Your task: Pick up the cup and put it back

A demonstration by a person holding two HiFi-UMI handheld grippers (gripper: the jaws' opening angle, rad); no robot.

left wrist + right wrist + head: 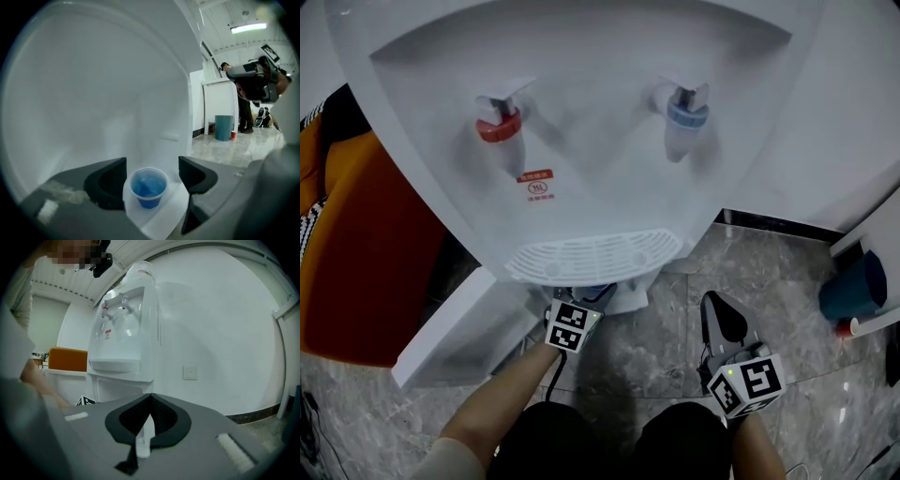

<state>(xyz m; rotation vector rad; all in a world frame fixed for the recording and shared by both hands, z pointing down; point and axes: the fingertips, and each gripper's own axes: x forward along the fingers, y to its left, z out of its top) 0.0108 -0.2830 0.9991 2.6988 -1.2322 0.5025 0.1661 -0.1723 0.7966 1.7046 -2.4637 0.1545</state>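
A small clear cup [148, 187] with blue liquid stands upright on a white shelf inside the lower compartment of the water dispenser [581, 187]. My left gripper [152, 171] reaches into that compartment. It is open, with the cup between its dark pads [110, 183] and a gap on each side. In the head view only its marker cube [572, 325] shows below the drip tray [595, 255]; its jaws and the cup are hidden there. My right gripper [717, 309] hangs over the marble floor to the right, shut on nothing [150, 399].
The dispenser has a red tap [499, 127] and a blue tap [686, 114] above the tray. Its white compartment door [459, 328] stands open to the left. An orange seat [366, 253] is at far left. A blue bin [853, 286] and a red cup [844, 328] stand at right.
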